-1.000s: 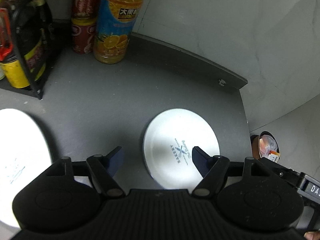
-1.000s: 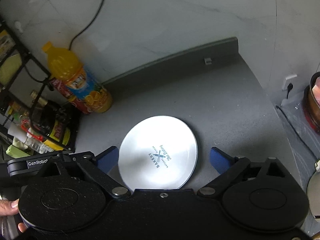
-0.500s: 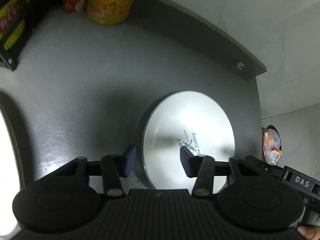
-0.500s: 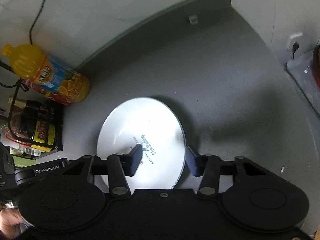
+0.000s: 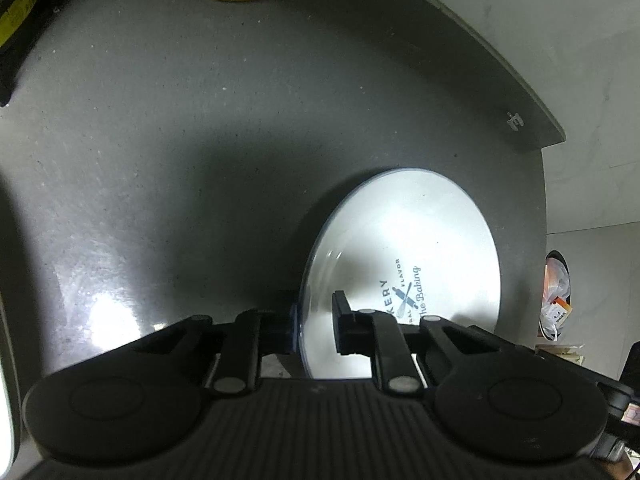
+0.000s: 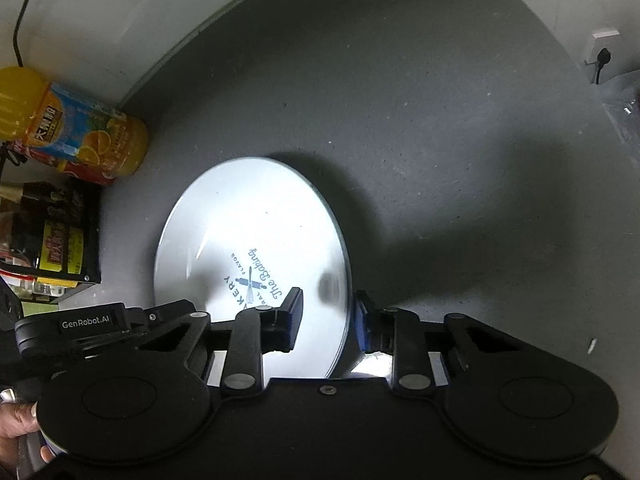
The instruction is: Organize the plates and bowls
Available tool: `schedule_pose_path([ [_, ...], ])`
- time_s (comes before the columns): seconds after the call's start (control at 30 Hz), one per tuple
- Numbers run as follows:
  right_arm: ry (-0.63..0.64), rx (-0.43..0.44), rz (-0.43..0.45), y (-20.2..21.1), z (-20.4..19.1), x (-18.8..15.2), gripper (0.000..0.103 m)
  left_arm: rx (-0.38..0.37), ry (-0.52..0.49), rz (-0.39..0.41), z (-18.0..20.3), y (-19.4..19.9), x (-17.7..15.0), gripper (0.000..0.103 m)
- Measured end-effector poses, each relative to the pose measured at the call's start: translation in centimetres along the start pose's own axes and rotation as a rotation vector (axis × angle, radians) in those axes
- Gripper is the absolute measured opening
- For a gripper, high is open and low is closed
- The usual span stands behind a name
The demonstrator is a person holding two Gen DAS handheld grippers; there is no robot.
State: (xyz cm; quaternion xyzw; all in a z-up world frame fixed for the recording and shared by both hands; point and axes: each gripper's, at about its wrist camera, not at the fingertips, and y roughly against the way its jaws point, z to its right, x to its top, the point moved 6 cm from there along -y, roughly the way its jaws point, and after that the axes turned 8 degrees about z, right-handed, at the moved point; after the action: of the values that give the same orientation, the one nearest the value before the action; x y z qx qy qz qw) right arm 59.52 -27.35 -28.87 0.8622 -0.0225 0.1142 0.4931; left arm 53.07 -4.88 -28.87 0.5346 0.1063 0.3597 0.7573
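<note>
A white plate with a blue bakery print lies on the grey counter. My left gripper straddles its left rim, one finger outside and one over the inside, shut on it. In the right wrist view the same plate sits between the fingers of my right gripper, which is shut on the right rim. The left gripper's black body shows at the plate's far side, held by a hand. A sliver of a second white plate shows at the left edge.
An orange juice bottle and a red can stand by the back wall. A black rack of bottles stands left of the plate. The counter ends just right of the plate, with a bin on the floor below. A wall socket is at the right.
Both grippers have come down to the plate from opposite sides. Their fingers, wide open a second ago, have narrowed onto the left and right rims.
</note>
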Motion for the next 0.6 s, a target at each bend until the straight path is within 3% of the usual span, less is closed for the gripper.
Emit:
schedule_pose_path([
  [0.13,-0.015,0.007,-0.017,-0.9,0.3,0.1,0.019,0.003,0.007,-0.005,-0.1,-0.3,0.0,0.014],
  [0.6,0.027,0.056,0.016,0.7,0.8,0.1,0.01,-0.021,-0.003,0.032,0.1,0.8,0.4,0.011],
])
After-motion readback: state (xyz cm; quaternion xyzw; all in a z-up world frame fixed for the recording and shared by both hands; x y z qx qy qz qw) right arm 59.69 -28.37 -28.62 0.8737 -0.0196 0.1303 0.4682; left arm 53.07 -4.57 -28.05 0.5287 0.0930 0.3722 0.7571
